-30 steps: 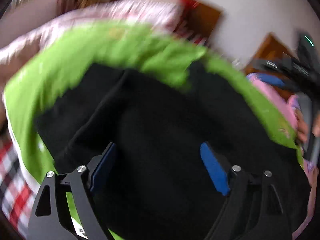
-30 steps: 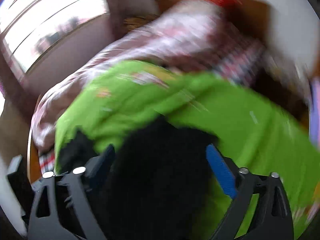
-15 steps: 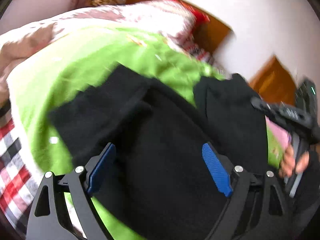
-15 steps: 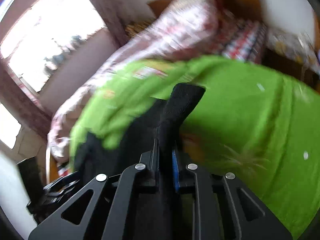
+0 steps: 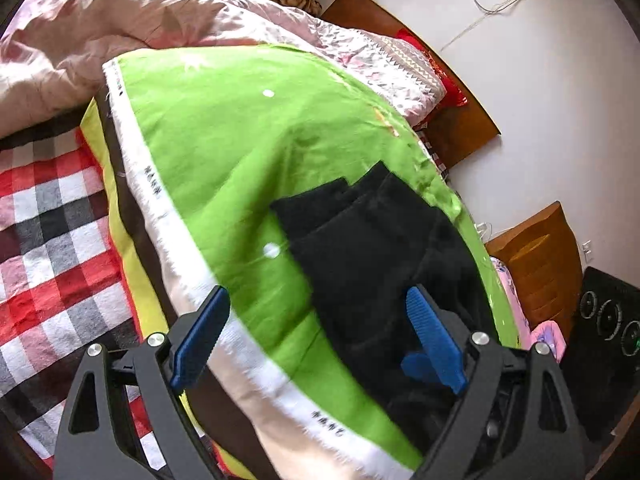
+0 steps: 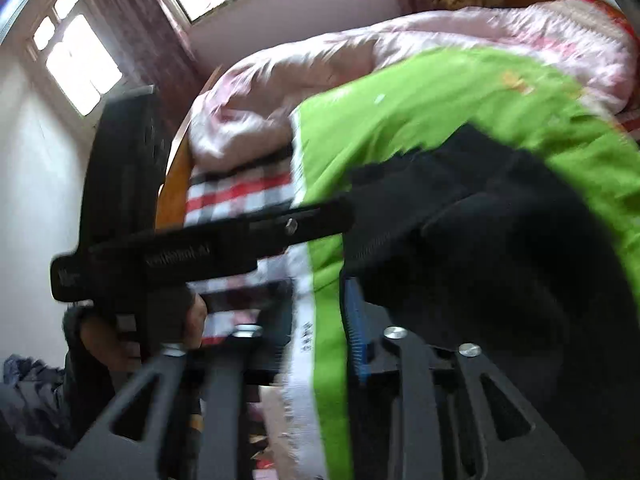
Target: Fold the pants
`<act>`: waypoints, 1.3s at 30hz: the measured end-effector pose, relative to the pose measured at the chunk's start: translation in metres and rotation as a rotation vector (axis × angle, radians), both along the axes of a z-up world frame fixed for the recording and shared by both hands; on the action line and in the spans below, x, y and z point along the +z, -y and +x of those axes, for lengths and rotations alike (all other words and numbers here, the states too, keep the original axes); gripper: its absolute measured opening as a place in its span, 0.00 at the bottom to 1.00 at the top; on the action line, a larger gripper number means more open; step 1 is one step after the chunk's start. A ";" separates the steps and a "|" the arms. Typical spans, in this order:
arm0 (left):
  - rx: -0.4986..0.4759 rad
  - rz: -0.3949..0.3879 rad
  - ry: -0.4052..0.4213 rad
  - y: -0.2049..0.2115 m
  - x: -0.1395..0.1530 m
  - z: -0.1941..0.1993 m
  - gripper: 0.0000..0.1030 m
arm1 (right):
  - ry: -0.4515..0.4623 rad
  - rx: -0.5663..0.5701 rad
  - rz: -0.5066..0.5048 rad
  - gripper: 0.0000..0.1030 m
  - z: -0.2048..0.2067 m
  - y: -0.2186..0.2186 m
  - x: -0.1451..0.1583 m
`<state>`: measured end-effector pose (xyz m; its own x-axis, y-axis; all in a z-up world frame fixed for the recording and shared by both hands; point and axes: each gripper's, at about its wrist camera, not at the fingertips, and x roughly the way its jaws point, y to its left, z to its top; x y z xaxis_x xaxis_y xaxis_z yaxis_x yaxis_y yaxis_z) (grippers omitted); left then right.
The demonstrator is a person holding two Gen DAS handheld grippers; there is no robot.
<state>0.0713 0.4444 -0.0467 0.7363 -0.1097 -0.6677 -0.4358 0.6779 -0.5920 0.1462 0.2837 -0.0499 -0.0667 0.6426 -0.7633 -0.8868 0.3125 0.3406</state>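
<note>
The black pants (image 5: 380,248) lie folded in a stack on a bright green cloth (image 5: 240,140) spread over the bed. My left gripper (image 5: 316,336) is open above the cloth's white edge, and its right pad (image 5: 434,340) hangs over the pants' near side. In the right wrist view the pants (image 6: 500,240) bulk up on the right. My right gripper (image 6: 312,332) is opening, with only the green cloth (image 6: 440,92) and its white border showing through the gap. The pants lie just outside its blue pad (image 6: 355,328). The picture is blurred.
A pink quilt (image 5: 100,40) is heaped at the back of the bed, and a red plaid sheet (image 5: 48,240) lies left of the cloth. A wooden headboard (image 5: 452,92) and nightstand (image 5: 540,264) stand at the wall. A hand (image 6: 192,320) holds the left tool's black body (image 6: 180,256).
The right gripper, shut on a pants fold half a second ago, has let go and its jaws have spread. Both grippers have swung left, the left one off the pants towards the cloth's edge.
</note>
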 end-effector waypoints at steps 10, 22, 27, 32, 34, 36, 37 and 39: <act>-0.064 0.043 0.056 0.012 0.026 -0.014 0.90 | 0.186 -0.112 0.204 0.70 -0.011 0.110 0.078; -0.176 0.048 -0.002 0.050 0.003 0.014 0.66 | 0.281 -0.249 0.051 0.62 -0.071 0.204 0.013; -0.151 0.069 -0.034 0.049 -0.002 0.023 0.54 | 0.328 -0.218 0.021 0.58 -0.078 0.172 0.008; -0.142 0.078 -0.043 0.045 -0.006 0.021 0.54 | 0.506 -0.192 -0.103 0.56 -0.089 0.142 -0.006; -0.141 0.075 -0.039 0.042 -0.008 0.021 0.54 | 0.559 -0.197 -0.138 0.52 -0.090 0.135 -0.013; -0.142 0.073 -0.037 0.039 -0.009 0.026 0.54 | 0.566 -0.200 -0.139 0.49 -0.089 0.131 -0.016; -0.142 0.074 -0.038 0.037 -0.009 0.030 0.54 | 0.573 -0.202 -0.144 0.44 -0.088 0.128 -0.018; -0.142 0.070 -0.038 0.035 -0.011 0.036 0.53 | 0.608 -0.219 -0.165 0.32 -0.087 0.124 -0.021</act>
<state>0.1074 0.4099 -0.0575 0.6904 -0.1633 -0.7048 -0.3539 0.7735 -0.5258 0.0594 0.1598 -0.0710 0.5260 0.4639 -0.7129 -0.8156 0.5127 -0.2681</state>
